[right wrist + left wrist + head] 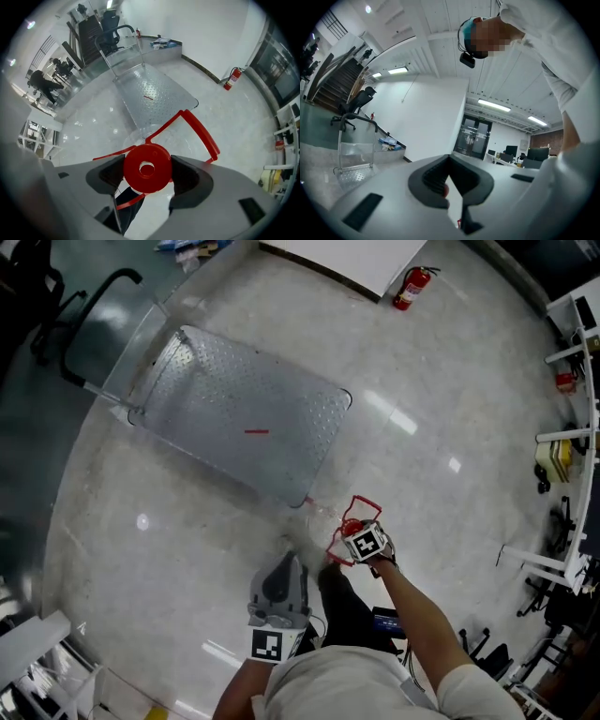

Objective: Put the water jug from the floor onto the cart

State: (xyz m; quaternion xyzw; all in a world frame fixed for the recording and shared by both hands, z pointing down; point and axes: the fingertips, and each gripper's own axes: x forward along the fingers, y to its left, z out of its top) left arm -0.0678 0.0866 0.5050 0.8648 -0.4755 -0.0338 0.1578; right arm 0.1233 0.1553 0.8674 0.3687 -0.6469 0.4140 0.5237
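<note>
Cart [244, 427] studded metal; jug [146, 168] probably clear plastic

Red fire extinguisher [412, 287] at 1 o'clock in head view, just beside a white panel [356, 259]. White shelving [574, 432] runs along 3 o'clock with a yellow item [553, 460] on it. Black office chair [28, 287] at 10 o'clock, blue clutter [192, 247] at 11.

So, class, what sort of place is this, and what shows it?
Probably an indoor office or lab workspace: a swivel office chair, a fire extinguisher by the wall, and desks with computer monitors beyond a polished floor.
</note>
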